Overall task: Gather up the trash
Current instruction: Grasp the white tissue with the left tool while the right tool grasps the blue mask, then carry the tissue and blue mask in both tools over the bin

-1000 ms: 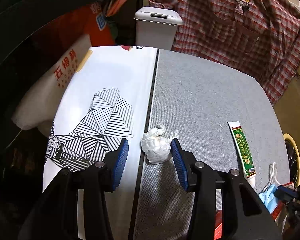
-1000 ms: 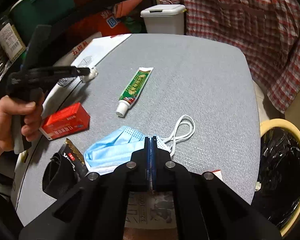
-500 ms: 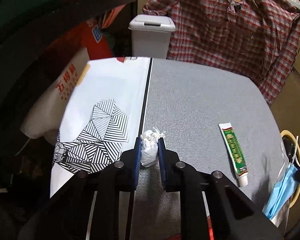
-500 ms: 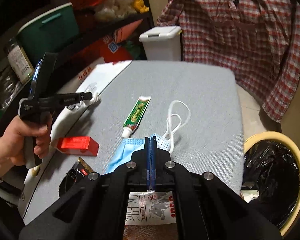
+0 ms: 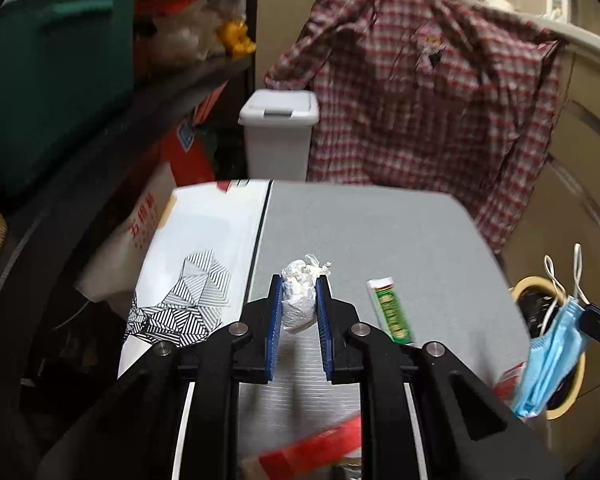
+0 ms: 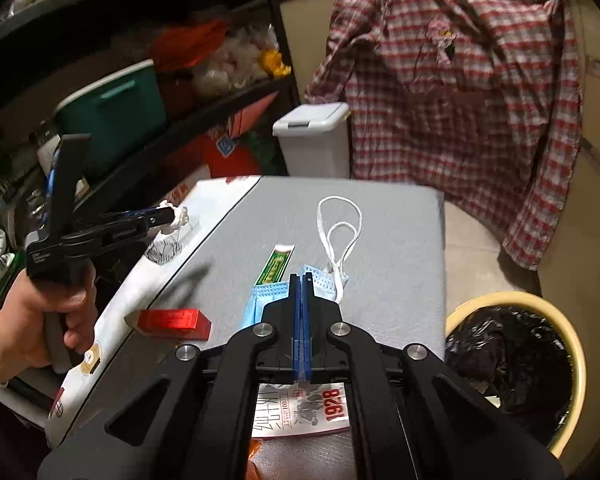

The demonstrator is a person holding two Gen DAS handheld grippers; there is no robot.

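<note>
My left gripper (image 5: pixel 299 282) is shut on a crumpled white tissue wad (image 5: pixel 298 298) and holds it above the grey table (image 5: pixel 380 232). It also shows from the side in the right wrist view (image 6: pixel 168 213), with the wad (image 6: pixel 178 216) at its tip. My right gripper (image 6: pixel 302 278) is shut on a blue face mask (image 6: pixel 322 280), lifted off the table, its white ear loops (image 6: pixel 336 236) dangling. The mask (image 5: pixel 550 360) hangs at the right in the left wrist view. A yellow-rimmed bin with a black liner (image 6: pixel 512 360) stands right of the table.
On the table lie a green toothpaste tube (image 6: pixel 275 266), a red box (image 6: pixel 174 320) and a printed "1928" leaflet (image 6: pixel 300 410). A white patterned board (image 5: pixel 196 264) covers the left side. A white lidded bin (image 5: pixel 278 132) and a plaid shirt (image 5: pixel 432 108) are behind.
My left gripper closed on the tissue wad and lifted it. My right gripper raised the mask off the table and moved toward the yellow bin side.
</note>
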